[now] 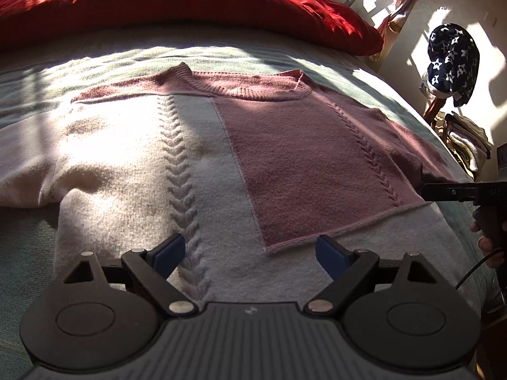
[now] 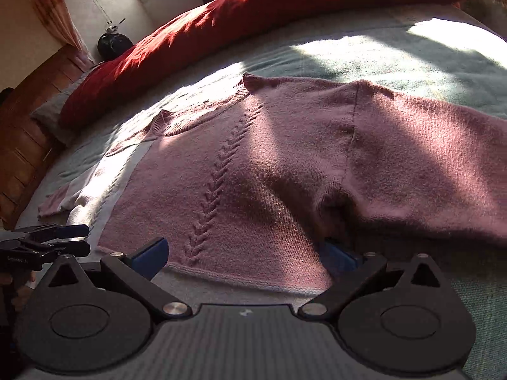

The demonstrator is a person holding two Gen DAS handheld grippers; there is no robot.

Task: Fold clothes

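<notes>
A soft knitted sweater, half cream and half dusty pink with a braided cable running down each half (image 1: 240, 158), lies spread flat, front up, on the pale green blanket of the bed (image 1: 28, 259), its ribbed neckline toward the long red pillow (image 1: 177, 3) at the head. By my reckoning the folding has not begun: the body is smoothed out, the pink sleeve (image 2: 427, 164) stretches out to one side and the cream sleeve (image 1: 22, 171) to the other, and no part is turned over onto another, so every fold is left to do. The left tool (image 1: 252, 253) hangs just over the hem area, its blue-padded jaws standing wide with nothing between them; the cream cable and the lower corner of the pink panel lie right ahead of it. The right tool (image 2: 247, 255) also stands wide, low by the pink side near the armpit; its right pad is partly hidden by the knit, and I cannot tell whether it touches. Both tools are near the bottom edge, well apart from the neckline.
</notes>
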